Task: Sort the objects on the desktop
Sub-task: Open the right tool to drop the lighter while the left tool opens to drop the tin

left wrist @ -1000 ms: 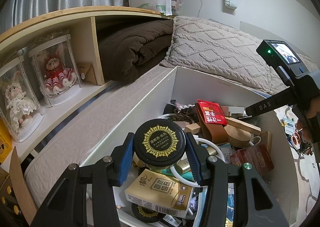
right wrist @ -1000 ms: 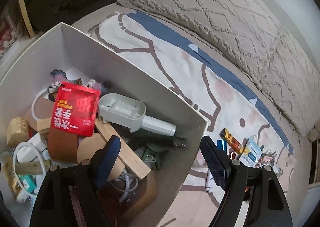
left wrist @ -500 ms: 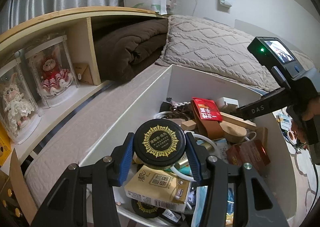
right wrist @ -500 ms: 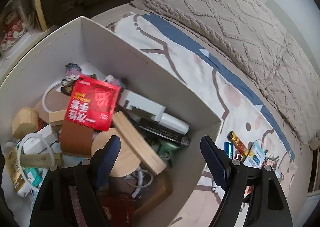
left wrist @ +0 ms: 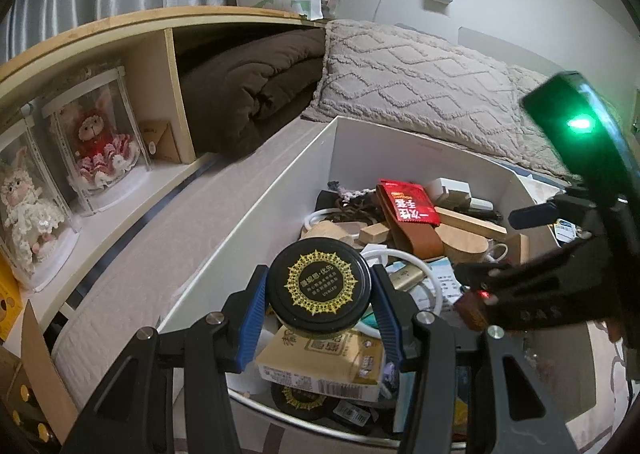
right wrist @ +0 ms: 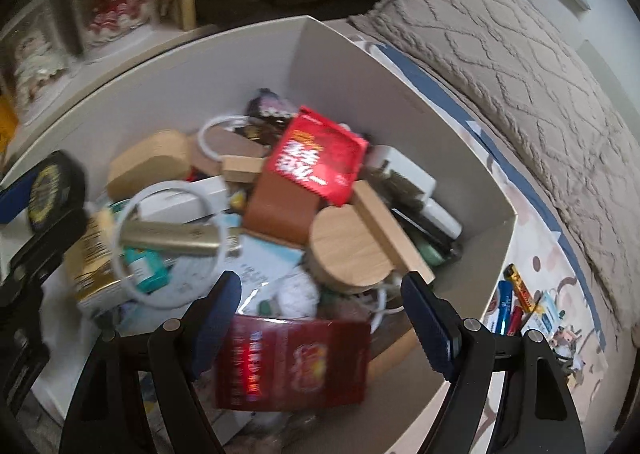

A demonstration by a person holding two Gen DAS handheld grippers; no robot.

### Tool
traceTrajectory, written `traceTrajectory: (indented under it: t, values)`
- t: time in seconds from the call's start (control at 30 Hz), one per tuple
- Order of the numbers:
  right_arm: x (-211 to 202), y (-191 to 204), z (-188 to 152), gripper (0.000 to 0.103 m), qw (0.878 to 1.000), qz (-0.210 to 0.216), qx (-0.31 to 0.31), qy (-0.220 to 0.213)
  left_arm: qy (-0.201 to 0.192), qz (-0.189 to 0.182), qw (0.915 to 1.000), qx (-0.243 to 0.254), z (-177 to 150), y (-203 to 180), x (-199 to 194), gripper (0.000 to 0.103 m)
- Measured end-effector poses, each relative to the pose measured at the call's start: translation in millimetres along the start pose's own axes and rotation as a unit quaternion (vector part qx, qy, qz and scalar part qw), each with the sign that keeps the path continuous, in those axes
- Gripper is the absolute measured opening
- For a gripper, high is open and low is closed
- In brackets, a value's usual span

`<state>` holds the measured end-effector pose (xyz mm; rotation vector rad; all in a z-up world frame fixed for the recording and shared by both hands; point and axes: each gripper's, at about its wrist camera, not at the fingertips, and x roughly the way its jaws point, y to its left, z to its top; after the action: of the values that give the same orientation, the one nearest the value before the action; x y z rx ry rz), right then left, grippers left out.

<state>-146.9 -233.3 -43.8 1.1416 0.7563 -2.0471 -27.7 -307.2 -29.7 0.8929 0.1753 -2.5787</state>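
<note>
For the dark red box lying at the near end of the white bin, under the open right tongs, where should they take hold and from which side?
Grip the dark red box across its two short side edges, coming down from above. It lies flat, broad face up, on top of the clutter in the white bin, so those edges look free. The right tongs hang open above it, apparently wide enough; motion blur hides finer detail.

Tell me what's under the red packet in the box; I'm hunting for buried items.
The red packet lies on a brown leather piece, beside a round wooden lid. Whatever lies beneath the leather is covered.
</note>
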Motion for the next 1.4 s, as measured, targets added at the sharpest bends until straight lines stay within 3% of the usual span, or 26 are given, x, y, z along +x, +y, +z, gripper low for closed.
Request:
traceTrajectory:
  t: [0.4,0.83,0.97,1.33,1.37,1.4]
  values:
    - [-18,-6,-16,0.082,0.999,0.011,0.017,-0.039,0.004,-0.002,0.9999,0.013,0,-1,0,0.05]
    - [-19,-6,-22,0.082,0.999,0.016,0.017,-0.037,0.01,0.022,0.9993,0.027,-1,-3,0,0.05]
    - [-18,-5,-22,0.082,0.999,0.021,0.017,-0.035,0.005,0.036,0.999,0.026,-1,0,-4,0.065]
    - [-17,2,-25,0.082,0.999,0.012,0.002,-0.044,0.006,0.048,0.9985,0.027,-1,2,-5,0.067]
    - [-18,2,-25,0.089,0.999,0.008,0.002,-0.047,0.006,0.049,0.9984,0.028,-1,2,-5,0.069]
    - [-18,2,-25,0.103,0.999,0.007,0.003,-0.051,0.006,0.051,0.9983,0.028,-1,2,-5,0.074]
